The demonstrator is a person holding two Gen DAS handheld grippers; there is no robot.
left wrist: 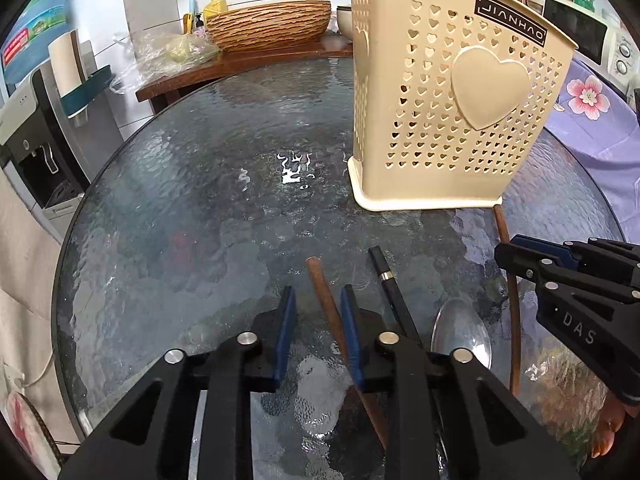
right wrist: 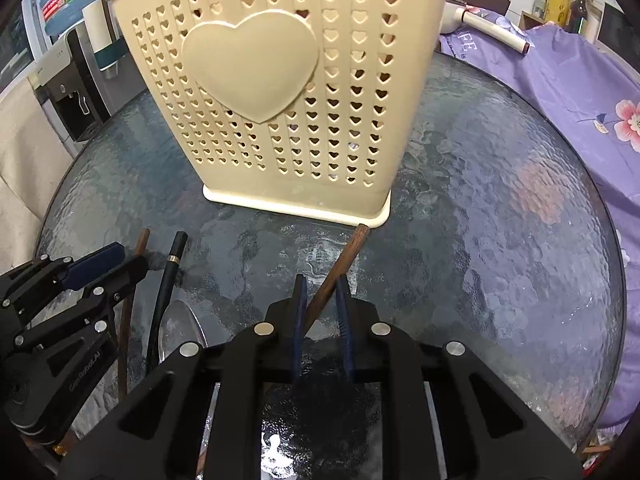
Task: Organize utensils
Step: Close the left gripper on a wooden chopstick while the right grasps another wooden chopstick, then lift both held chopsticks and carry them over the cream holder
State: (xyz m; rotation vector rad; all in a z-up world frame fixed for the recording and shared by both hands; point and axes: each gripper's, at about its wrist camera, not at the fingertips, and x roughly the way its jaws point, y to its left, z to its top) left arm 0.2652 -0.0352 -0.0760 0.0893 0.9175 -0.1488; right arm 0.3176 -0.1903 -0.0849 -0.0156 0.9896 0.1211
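A cream heart-pierced utensil holder [left wrist: 452,120] [right wrist: 280,100] stands upright on the round glass table [left wrist: 200,220]. My left gripper [left wrist: 318,292] is low over the glass with a brown chopstick [left wrist: 316,276] between its blue pads. The stick lies against the right pad, and a gap shows to the left pad. To its right lie a black chopstick [left wrist: 390,292] and a metal spoon [left wrist: 460,328]. My right gripper [right wrist: 320,280] has its pads narrowed onto a second brown chopstick [right wrist: 344,256], which crosses them slantwise and points at the holder's base.
A wooden basin [left wrist: 272,24] with a tap and a soap bottle sits behind the table. A water dispenser [left wrist: 36,152] stands at the left, a purple flowered cloth [right wrist: 560,100] at the right. More sticks rise out of the holder's top. The left gripper [right wrist: 132,258] shows beside the black chopstick [right wrist: 170,276].
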